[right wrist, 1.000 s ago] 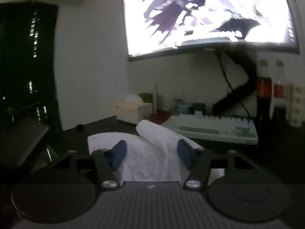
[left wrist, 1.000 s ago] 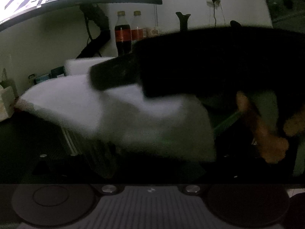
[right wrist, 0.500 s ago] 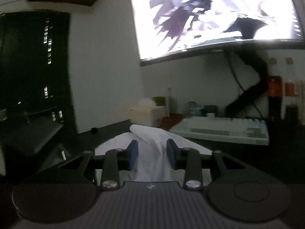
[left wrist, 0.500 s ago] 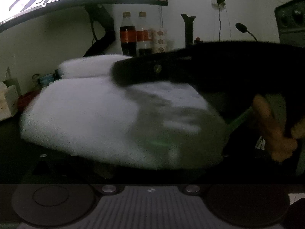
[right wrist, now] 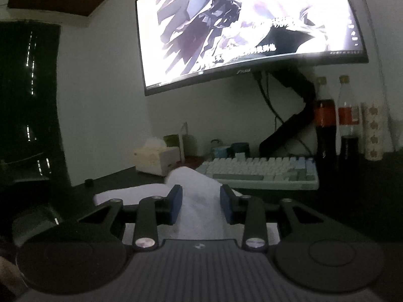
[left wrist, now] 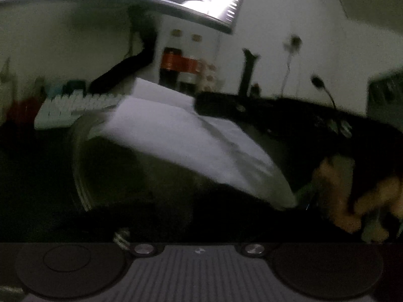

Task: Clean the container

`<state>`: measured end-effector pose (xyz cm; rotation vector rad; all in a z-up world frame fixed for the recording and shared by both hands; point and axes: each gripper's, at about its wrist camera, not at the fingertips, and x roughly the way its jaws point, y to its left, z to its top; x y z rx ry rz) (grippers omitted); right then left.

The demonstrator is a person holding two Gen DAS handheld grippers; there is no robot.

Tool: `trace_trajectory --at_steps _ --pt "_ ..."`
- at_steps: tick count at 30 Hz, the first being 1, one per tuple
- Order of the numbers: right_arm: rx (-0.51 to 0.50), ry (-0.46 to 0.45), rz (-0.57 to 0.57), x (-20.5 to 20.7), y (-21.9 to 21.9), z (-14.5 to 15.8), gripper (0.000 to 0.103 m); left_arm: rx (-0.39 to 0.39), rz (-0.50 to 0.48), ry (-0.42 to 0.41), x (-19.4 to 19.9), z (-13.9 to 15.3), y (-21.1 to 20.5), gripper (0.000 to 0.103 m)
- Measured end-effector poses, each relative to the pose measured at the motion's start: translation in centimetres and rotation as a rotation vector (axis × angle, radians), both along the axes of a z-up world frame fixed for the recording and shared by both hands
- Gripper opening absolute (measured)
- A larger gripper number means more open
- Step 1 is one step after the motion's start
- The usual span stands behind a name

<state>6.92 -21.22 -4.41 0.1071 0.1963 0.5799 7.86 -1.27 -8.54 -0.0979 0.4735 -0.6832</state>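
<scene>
Wiping under way: right gripper pinching white crumpled tissue at lower centre; left gripper closing, fingers unseen, near clear round container at left. Next: tissue into container.

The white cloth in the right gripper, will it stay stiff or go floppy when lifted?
Probably floppy: the white cloth bunches into a soft ridge between the right gripper's blue pads. Likely light, and its loose edges would drape over the black desk.
</scene>
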Motion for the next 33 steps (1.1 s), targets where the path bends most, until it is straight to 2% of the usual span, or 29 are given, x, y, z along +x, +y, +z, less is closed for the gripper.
trace_trajectory --at_steps 4,8,10,11,12,13,14,16,18,20,21,24,28,30,33 --pt "0.032 0.021 -0.008 0.5 -0.2 -0.2 0.038 -0.1 -0.023 0.029 0.3 -0.2 0.3 0.015" --pt "0.044 0.024 -0.009 0.3 -0.3 -0.1 0.039 -0.359 -0.087 0.198 2.1 -0.6 2.3 0.014" --pt "0.048 0.026 -0.004 0.4 -0.3 -0.1 0.039 -0.412 -0.094 0.237 2.5 -0.9 2.6 0.014" --pt "0.05 0.026 -0.003 0.4 -0.3 -0.1 0.039 -0.406 -0.091 0.231 2.5 -0.9 2.6 0.014" --pt "0.051 0.026 -0.003 0.4 -0.3 -0.1 0.039 -0.377 -0.078 0.214 2.3 -0.9 2.3 0.02" --pt "0.051 0.025 -0.001 0.4 -0.3 -0.1 0.039 -0.335 -0.059 0.195 2.0 -0.8 1.9 0.04" --pt "0.051 0.025 0.0 0.4 -0.3 -0.1 0.04 -0.28 -0.043 0.158 1.6 -0.6 1.4 0.049" --pt "0.053 0.026 0.001 0.4 -0.3 -0.1 0.04 -0.15 -0.028 0.066 0.5 -0.1 0.1 0.078" --pt "0.055 0.026 0.001 0.4 -0.3 -0.2 0.04 -0.009 -0.017 0.008 -0.4 0.1 -1.4 0.075" --pt "0.056 0.028 -0.002 0.3 -0.3 -0.1 0.04 0.073 -0.023 -0.028 -1.0 0.2 -2.3 0.074" --pt "0.058 0.032 -0.004 0.2 -0.2 -0.1 0.042 0.089 -0.029 -0.038 -1.2 0.2 -2.5 0.069" --pt "0.052 0.023 0.033 -0.3 0.5 0.0 0.042 0.069 -0.015 -0.02 -0.9 0.3 -2.3 0.06" --pt "-0.003 -0.025 0.106 -1.4 2.0 0.3 0.042 0.037 -0.023 -0.007 -0.7 0.2 -1.6 0.06" --pt "0.007 -0.021 0.113 -1.1 1.7 0.2 0.042 0.033 -0.024 -0.006 -0.7 0.2 -1.5 0.06" --pt "0.026 0.002 0.007 0.2 0.5 -0.3 0.042 0.032 -0.025 -0.01 -0.8 0.2 -1.4 0.061"
